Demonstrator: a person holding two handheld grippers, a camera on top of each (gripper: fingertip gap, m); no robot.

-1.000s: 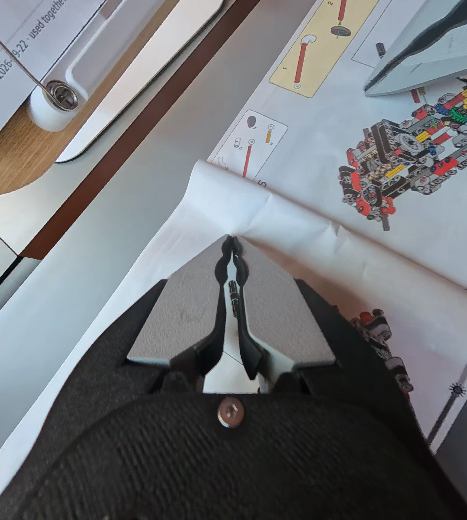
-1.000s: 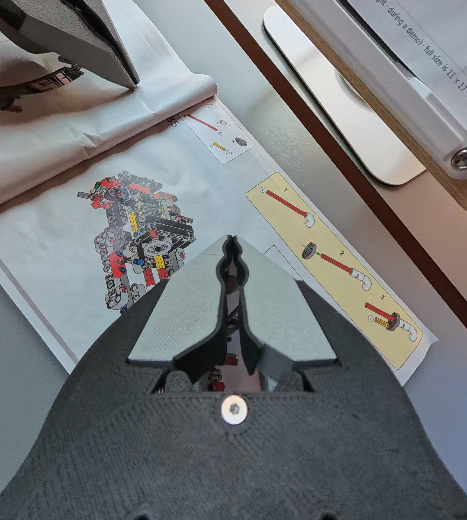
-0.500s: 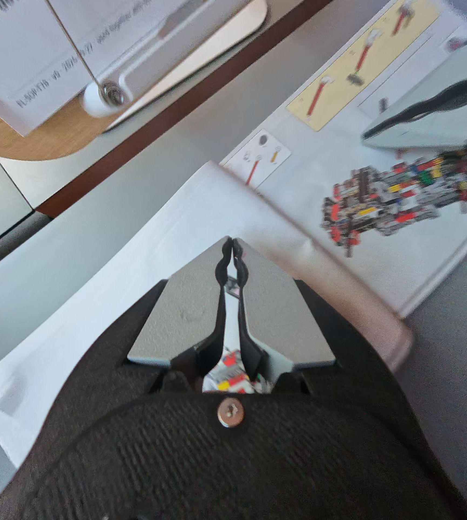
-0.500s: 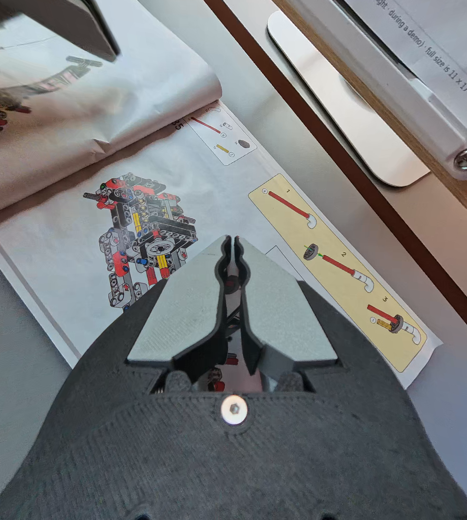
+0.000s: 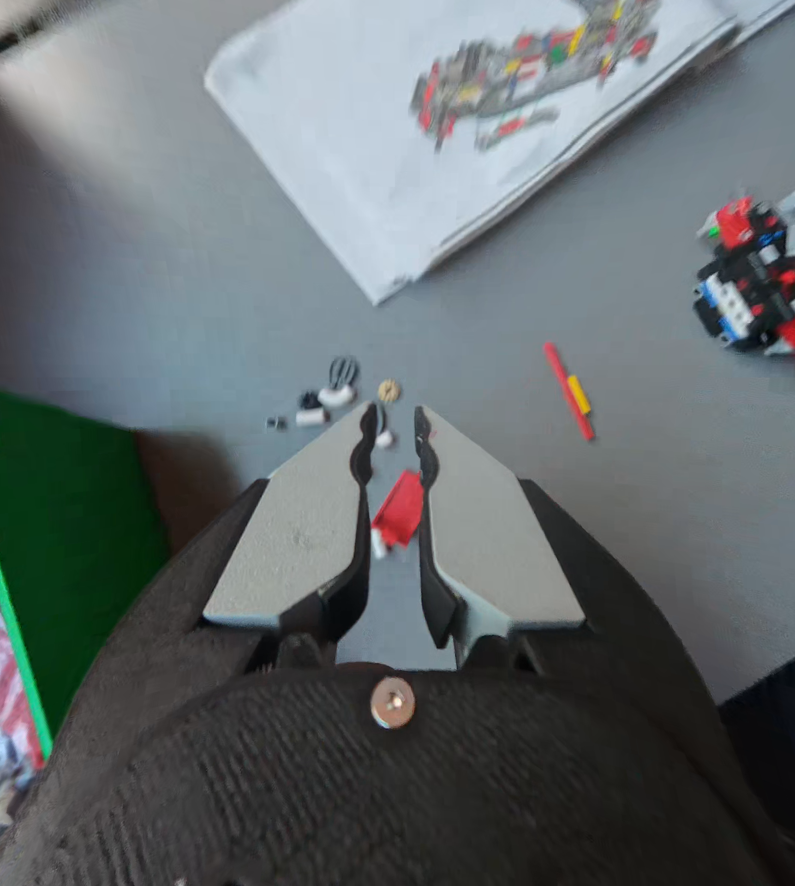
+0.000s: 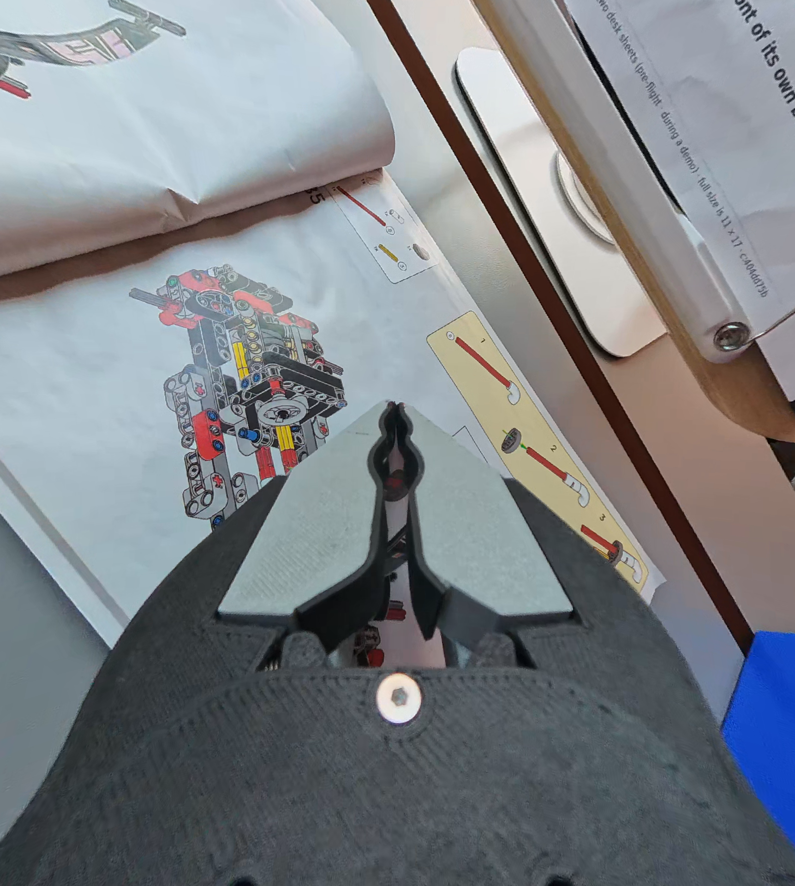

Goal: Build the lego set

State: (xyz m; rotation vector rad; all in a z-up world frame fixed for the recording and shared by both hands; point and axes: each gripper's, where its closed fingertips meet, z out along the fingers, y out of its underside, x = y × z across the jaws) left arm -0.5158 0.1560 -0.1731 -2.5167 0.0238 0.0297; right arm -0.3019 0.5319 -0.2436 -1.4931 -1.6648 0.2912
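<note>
In the left wrist view my left gripper [image 5: 395, 412] is open over a grey table [image 5: 146, 287], and the picture is blurred. Just past its tips lie small loose parts: a tan gear [image 5: 389, 389], a white elbow piece [image 5: 335, 397], a black wheel [image 5: 343, 371] and a small white piece [image 5: 384, 438]. A red piece [image 5: 400, 508] shows between the fingers farther back; no pads press on it. In the right wrist view my right gripper [image 6: 396, 406] is shut, with its tips over the open instruction booklet [image 6: 98, 383].
A red axle with a yellow piece [image 5: 568, 390] lies to the right. A partly built brick model [image 5: 769, 283] stands farther right and a green bin [image 5: 50, 527] is on the left. The booklet [image 5: 362, 144] lies beyond. A white stand base [image 6: 553, 215] and a blue thing [image 6: 793, 743] are right of it. Some 45 cm of space lies between my two pairs of fingers. About 8 cm separates my left fingertips from the tan gear [image 5: 389, 389].
My left gripper was shut on the booklet's turned page. It has let go, opened and swung away to the loose parts on the table. The right gripper stays shut over the page.
</note>
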